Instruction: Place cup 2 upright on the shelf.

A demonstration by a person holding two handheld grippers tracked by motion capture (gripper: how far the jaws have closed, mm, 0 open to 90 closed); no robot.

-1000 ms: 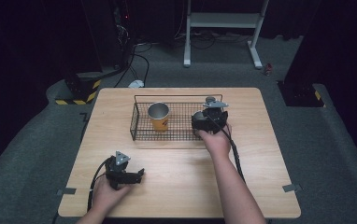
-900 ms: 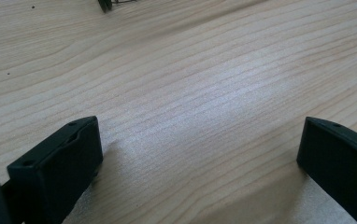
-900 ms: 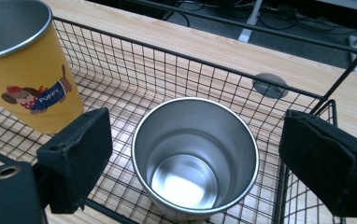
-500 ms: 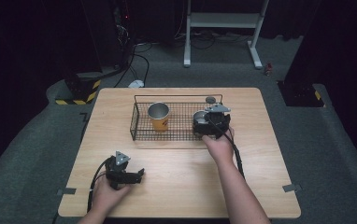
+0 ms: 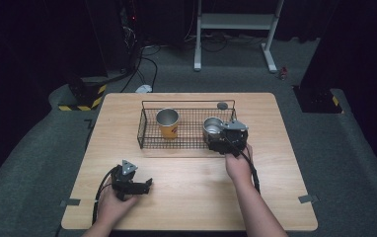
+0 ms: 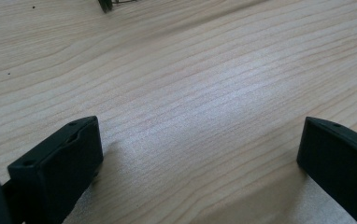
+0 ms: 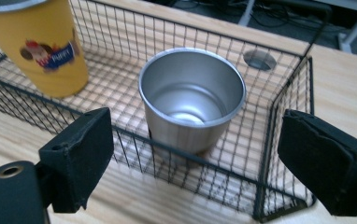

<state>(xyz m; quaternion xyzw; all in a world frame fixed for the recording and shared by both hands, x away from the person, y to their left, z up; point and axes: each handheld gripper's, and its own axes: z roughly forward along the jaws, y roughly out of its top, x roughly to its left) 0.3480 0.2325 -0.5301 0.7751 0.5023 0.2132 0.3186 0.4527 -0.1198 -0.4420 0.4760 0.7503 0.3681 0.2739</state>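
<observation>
The steel cup is seen upright in the right end of the wire basket, straight ahead between the spread, empty jaws of the right gripper, the nearer one.

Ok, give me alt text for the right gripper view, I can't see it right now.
A bare steel cup stands upright inside a black wire basket, framed between the right gripper's open black jaws, which sit outside the near wall. A yellow cup stands in the basket farther left, on a wooden table.
</observation>
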